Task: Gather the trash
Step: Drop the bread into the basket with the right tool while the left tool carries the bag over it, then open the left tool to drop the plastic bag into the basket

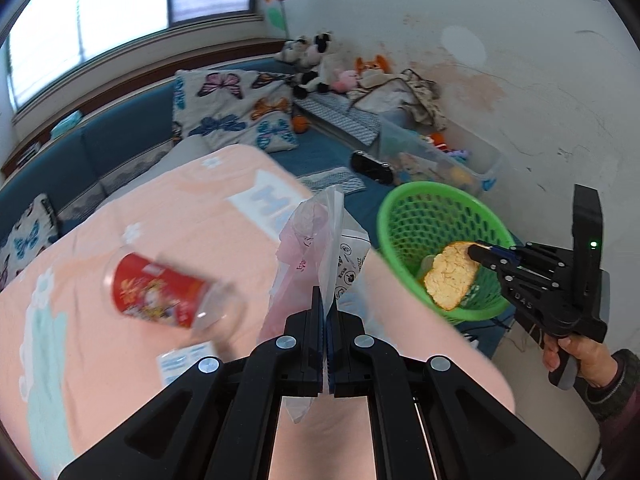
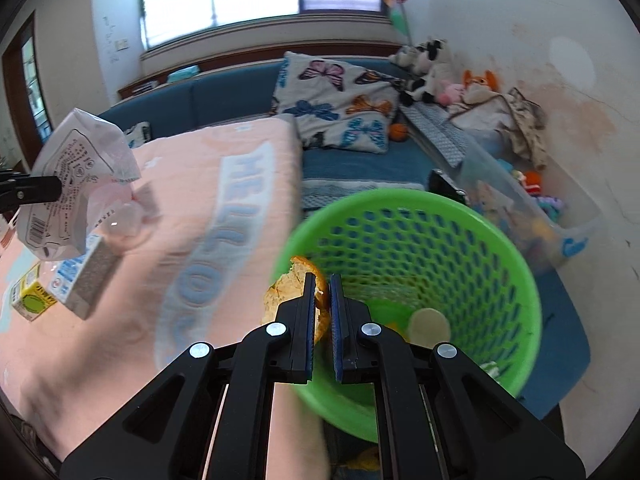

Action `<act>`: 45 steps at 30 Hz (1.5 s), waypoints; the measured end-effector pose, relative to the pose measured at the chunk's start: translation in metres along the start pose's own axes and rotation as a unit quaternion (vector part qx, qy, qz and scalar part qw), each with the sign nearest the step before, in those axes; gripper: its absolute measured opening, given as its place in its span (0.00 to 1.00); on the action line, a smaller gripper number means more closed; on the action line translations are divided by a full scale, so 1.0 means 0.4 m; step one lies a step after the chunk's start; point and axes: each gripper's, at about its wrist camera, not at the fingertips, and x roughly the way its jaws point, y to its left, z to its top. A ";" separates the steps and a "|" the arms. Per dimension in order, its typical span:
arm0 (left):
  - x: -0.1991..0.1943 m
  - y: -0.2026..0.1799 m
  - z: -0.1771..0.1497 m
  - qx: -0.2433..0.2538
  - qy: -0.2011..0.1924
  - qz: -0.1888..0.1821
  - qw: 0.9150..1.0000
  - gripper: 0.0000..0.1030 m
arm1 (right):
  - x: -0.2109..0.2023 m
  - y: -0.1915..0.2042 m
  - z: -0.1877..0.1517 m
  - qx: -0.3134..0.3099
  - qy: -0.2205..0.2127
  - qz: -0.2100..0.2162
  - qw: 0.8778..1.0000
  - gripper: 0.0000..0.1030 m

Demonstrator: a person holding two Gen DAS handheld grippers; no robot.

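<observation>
- The left gripper (image 1: 325, 304) has its two fingers pressed nearly together on a clear plastic wrapper (image 1: 316, 236), which stands up from the pinch with printed symbols on its white side.
- In the right wrist view that same wrapper (image 2: 76, 184) hangs in the air over the far left of the table, clamped at the tip of the left gripper (image 2: 56, 192).
- The right gripper (image 2: 323, 292) is closed down to a narrow gap on an orange peel (image 2: 290, 284), orange rind on one side and pale pith on the other.
- From the left wrist view, the right gripper (image 1: 474, 250) holds the peel (image 1: 450, 276) just over the near rim of a green basket (image 1: 416, 208); a hand (image 1: 580, 354) grips the handle.
- The basket (image 2: 516, 280) sits just beside the table edge, with a pale round piece (image 2: 430, 322) on its floor.
- A pink cloth (image 1: 168, 208) covers the table.
- On the cloth lie a clear cup with a red label (image 1: 160, 294), tipped on its side, a white and blue carton (image 2: 86, 280) and a small yellow carton (image 2: 30, 300).
- Behind are a blue sofa (image 2: 352, 164) and butterfly cushions (image 2: 336, 100).
</observation>
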 end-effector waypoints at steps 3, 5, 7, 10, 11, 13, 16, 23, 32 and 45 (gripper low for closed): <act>0.018 -0.037 0.018 0.010 0.005 -0.007 1.000 0.01 | 0.000 -0.046 -0.010 0.009 0.004 -0.015 1.000 0.07; 0.030 -0.057 0.029 0.014 0.005 -0.012 1.000 0.01 | 0.003 -0.078 -0.014 0.017 0.007 -0.023 1.000 0.07; 0.047 -0.077 0.041 0.015 0.008 -0.020 1.000 0.01 | 0.006 -0.110 -0.022 0.025 0.012 -0.031 0.999 0.08; 0.071 -0.113 0.055 0.022 0.012 -0.026 0.999 0.01 | 0.012 -0.149 -0.037 0.034 0.018 -0.037 0.999 0.08; 0.080 -0.126 0.060 0.025 0.014 -0.028 0.999 0.01 | 0.018 -0.159 -0.038 0.036 0.020 -0.039 0.998 0.08; 0.096 -0.146 0.067 0.029 0.018 -0.033 0.999 0.01 | 0.025 -0.177 -0.048 0.042 0.026 -0.039 0.998 0.10; 0.118 -0.171 0.080 0.029 0.023 -0.043 0.998 0.01 | 0.035 -0.206 -0.063 0.057 0.031 -0.033 0.997 0.13; 0.172 -0.235 0.103 0.036 0.035 -0.061 0.997 0.01 | 0.026 -0.219 -0.073 0.059 0.025 -0.035 0.997 0.38; 0.244 -0.304 0.133 0.026 0.033 -0.098 0.994 0.01 | -0.007 -0.241 -0.073 0.057 0.006 -0.041 0.998 0.51; 0.317 -0.345 0.131 0.012 0.059 -0.105 0.993 0.21 | -0.032 -0.292 -0.096 0.076 -0.002 -0.050 0.996 0.53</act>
